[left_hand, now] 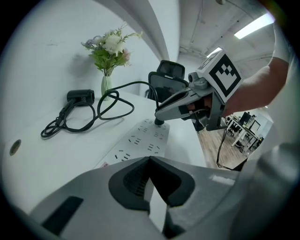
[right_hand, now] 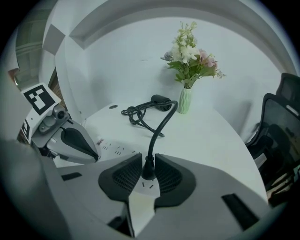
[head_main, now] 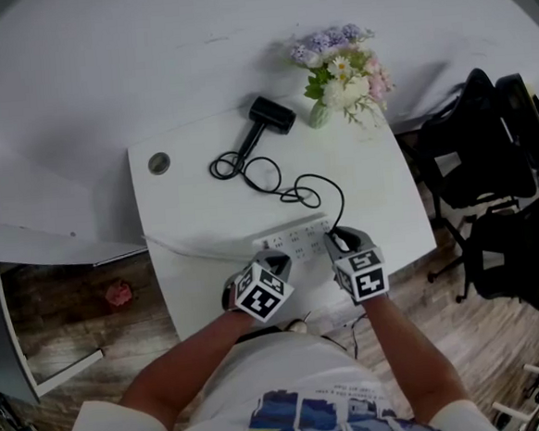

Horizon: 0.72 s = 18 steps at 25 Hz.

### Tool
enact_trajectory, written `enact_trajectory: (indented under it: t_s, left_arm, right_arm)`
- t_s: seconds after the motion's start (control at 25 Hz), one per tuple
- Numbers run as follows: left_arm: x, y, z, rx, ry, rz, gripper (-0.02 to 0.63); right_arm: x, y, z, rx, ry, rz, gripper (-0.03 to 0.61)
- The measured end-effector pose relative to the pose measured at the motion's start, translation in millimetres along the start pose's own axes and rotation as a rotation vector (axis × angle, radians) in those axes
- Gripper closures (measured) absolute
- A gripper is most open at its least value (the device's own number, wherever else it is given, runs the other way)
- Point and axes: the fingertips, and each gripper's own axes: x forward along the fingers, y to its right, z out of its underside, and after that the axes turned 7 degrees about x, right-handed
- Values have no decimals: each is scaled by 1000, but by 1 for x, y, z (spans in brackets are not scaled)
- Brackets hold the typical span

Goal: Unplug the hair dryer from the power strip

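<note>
A white power strip lies near the table's front edge. The black hair dryer lies at the back, and its cord loops forward to a black plug seated in the strip's right end. My right gripper is shut on that plug, one pad against each side. My left gripper is shut with its tips together and nothing between them. It rests low over the strip's left end. In the head view the left gripper and the right gripper stand side by side.
A vase of flowers stands at the table's back right corner, beyond the dryer. A round cable hole is at the back left. Black office chairs stand to the right of the table. The wall curves close behind.
</note>
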Motion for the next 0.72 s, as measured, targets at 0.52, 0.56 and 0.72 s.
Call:
enact_trajectory:
  t_s: [0.52,0.56,0.72]
  left_arm:
    - [0,0,0,6,-8,11,611]
    - [0,0,0,5,-9,11,611]
    - [1,1,0,12,-18,9,611]
  right_arm:
    - [-1,2,-2,6,24,4,525]
    - [-1,2,-2,9,24,0,526]
    - [-3,2,-2,10,31,-5,529]
